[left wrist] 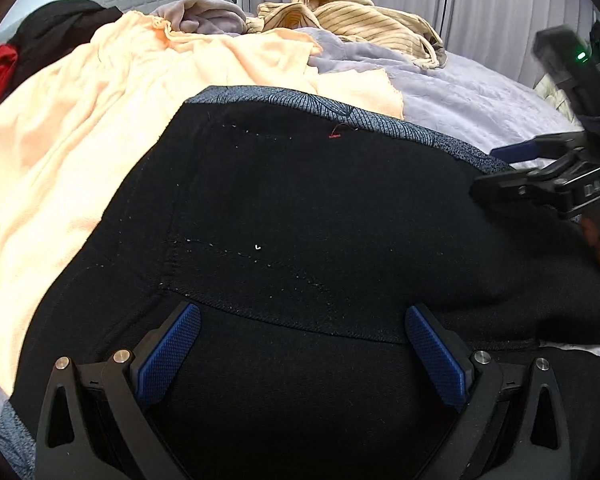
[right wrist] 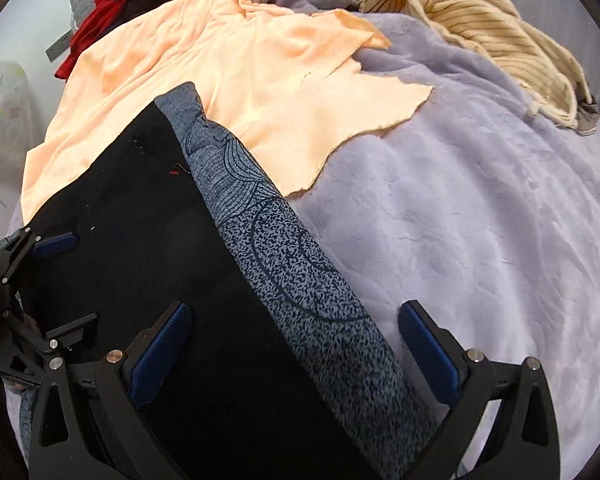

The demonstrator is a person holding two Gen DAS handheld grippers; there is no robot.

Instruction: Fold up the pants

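With both the left tongs (left wrist: 302, 344) and right tongs (right wrist: 296, 342) spread wide and empty over the black pants (left wrist: 300, 220) lying on the bed (right wrist: 480, 220), a fold seems pending, needing a grip on the patterned edge toward twelve o'clock.

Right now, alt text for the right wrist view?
The open right gripper straddles the grey patterned edge of black pants lying on a lavender blanket. A peach garment and a striped tan garment lie behind; the left gripper is at left.
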